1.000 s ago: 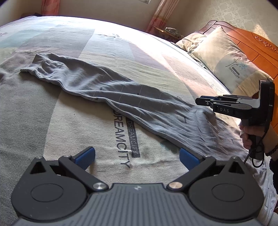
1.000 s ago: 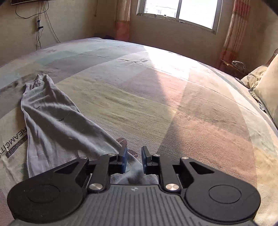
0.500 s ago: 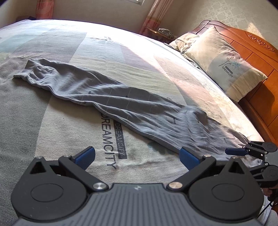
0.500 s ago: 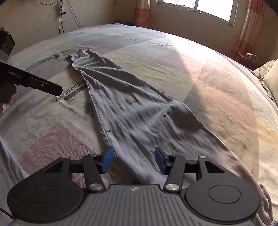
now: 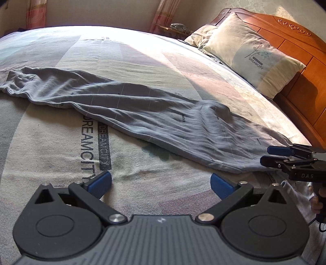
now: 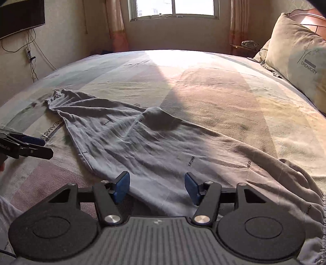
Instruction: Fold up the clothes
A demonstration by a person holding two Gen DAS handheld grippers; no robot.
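Note:
A long grey garment lies stretched and wrinkled across the bed sheet, one narrow end far left, the wide end near right. My left gripper is open above bare sheet, just short of the garment's near edge, with nothing between its blue pads. In the right wrist view the garment spreads out ahead. My right gripper hovers over its near edge with the jaws opening; cloth lies below the gap but the pads do not press it. Each view shows the other gripper: the right gripper and the left gripper.
Pillows lean on the wooden headboard at the right. A small bedside stand sits by the curtains. A window is straight ahead past the bed and a wall screen hangs at the left.
The right gripper went from nearly shut to wide apart and swung down to the garment's near wide end. The left gripper shifted a little along the bed and stayed open.

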